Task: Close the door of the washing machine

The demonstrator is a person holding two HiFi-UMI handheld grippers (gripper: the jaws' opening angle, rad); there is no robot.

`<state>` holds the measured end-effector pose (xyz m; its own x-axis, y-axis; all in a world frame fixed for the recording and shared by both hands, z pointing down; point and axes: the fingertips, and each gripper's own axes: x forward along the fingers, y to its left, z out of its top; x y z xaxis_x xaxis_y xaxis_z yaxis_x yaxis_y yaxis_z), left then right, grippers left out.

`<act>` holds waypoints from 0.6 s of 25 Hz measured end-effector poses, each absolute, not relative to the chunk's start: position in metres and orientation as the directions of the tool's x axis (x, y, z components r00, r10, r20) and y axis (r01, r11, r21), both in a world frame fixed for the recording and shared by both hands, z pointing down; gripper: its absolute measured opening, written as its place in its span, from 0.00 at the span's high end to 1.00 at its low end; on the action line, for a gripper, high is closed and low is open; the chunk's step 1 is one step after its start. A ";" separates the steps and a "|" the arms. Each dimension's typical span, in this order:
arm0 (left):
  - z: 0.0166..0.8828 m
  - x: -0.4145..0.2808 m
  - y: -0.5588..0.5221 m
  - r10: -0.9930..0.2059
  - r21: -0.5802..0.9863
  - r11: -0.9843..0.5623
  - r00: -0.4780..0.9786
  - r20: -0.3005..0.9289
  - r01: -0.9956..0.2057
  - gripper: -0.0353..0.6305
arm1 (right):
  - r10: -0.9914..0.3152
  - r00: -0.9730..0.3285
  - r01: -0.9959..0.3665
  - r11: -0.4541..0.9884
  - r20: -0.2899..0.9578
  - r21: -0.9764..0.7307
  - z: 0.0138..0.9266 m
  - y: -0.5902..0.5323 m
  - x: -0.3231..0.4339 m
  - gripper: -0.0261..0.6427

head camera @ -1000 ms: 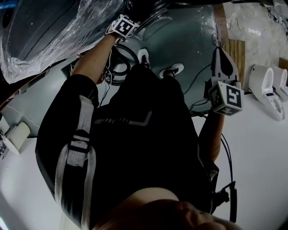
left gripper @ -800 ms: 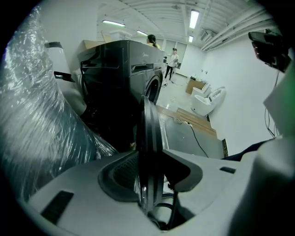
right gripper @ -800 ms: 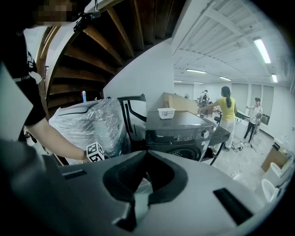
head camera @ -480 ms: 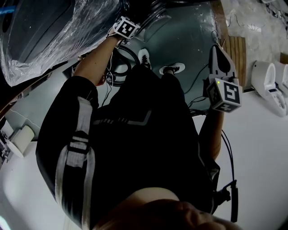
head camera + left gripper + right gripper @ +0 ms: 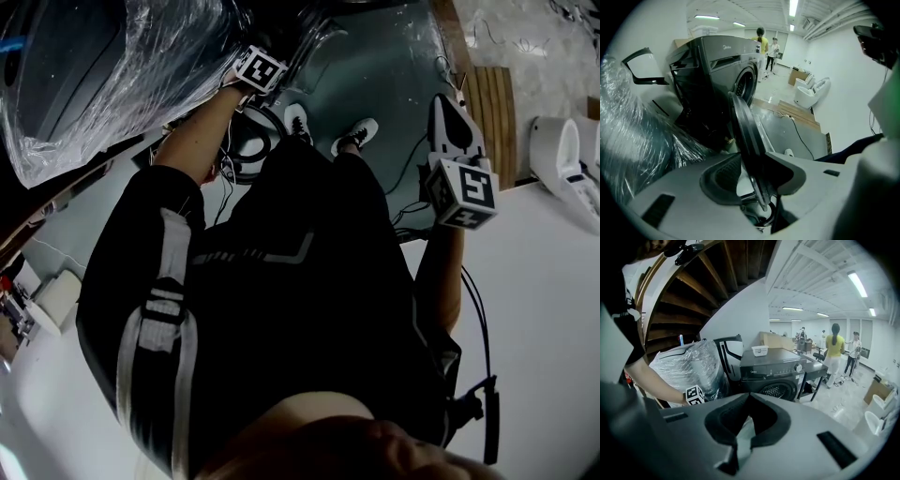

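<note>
The dark washing machine stands with its round door swung open. In the left gripper view the door's rim runs edge-on between the two pads, and my left gripper is shut on it. In the head view its marker cube sits at the top, against the door. My right gripper hangs free over the floor at the right, shut with nothing in it. Its view looks at another dark washer farther off.
A plastic-wrapped appliance fills the top left beside the door. Coiled cable and my shoes lie on the grey floor mat. Wooden planks and white toilets stand at the right. Several people stand far off.
The left gripper's cube has slid slightly down the picture with the door's rim. The right gripper has drifted left and a little up. My right foot has shifted.
</note>
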<state>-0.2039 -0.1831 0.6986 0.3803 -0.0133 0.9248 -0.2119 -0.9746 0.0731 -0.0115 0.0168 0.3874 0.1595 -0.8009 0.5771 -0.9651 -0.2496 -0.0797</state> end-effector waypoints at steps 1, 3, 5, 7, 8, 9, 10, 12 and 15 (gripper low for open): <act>0.699 -0.200 -0.178 -0.014 0.072 -0.974 0.376 0.927 -0.215 0.71 | -0.801 0.163 -0.963 -0.256 0.576 -0.085 0.388 0.021 -0.006 0.95; 0.699 -0.194 -0.170 -0.013 0.078 -0.970 0.369 0.929 -0.232 0.71 | -0.795 0.160 -0.963 -0.257 0.585 -0.085 0.390 0.027 0.001 0.95; 0.698 -0.189 -0.159 -0.001 0.087 -0.970 0.363 0.932 -0.227 0.72 | -0.789 0.155 -0.964 -0.253 0.594 -0.084 0.394 0.034 0.008 0.95; 0.697 -0.181 -0.146 0.014 0.104 -0.967 0.363 0.932 -0.230 0.71 | -0.790 0.154 -0.962 -0.257 0.594 -0.093 0.397 0.042 0.017 0.95; 0.696 -0.175 -0.142 0.016 0.112 -0.964 0.367 0.930 -0.241 0.71 | -0.790 0.155 -0.960 -0.261 0.593 -0.097 0.398 0.045 0.022 0.95; 0.695 -0.170 -0.138 0.017 0.119 -0.960 0.371 0.928 -0.253 0.71 | -0.788 0.155 -0.960 -0.263 0.595 -0.098 0.400 0.049 0.026 0.95; 0.694 -0.166 -0.133 0.016 0.123 -0.957 0.374 0.927 -0.264 0.71 | -0.786 0.155 -0.959 -0.264 0.598 -0.098 0.401 0.054 0.029 0.95; 0.693 -0.158 -0.125 0.009 0.126 -0.949 0.377 0.926 -0.288 0.71 | -0.785 0.152 -0.959 -0.265 0.600 -0.104 0.404 0.061 0.034 0.95; 0.692 -0.144 -0.113 0.010 0.139 -0.938 0.376 0.926 -0.318 0.71 | -0.795 0.158 -0.954 -0.276 0.585 -0.119 0.409 0.070 0.047 0.95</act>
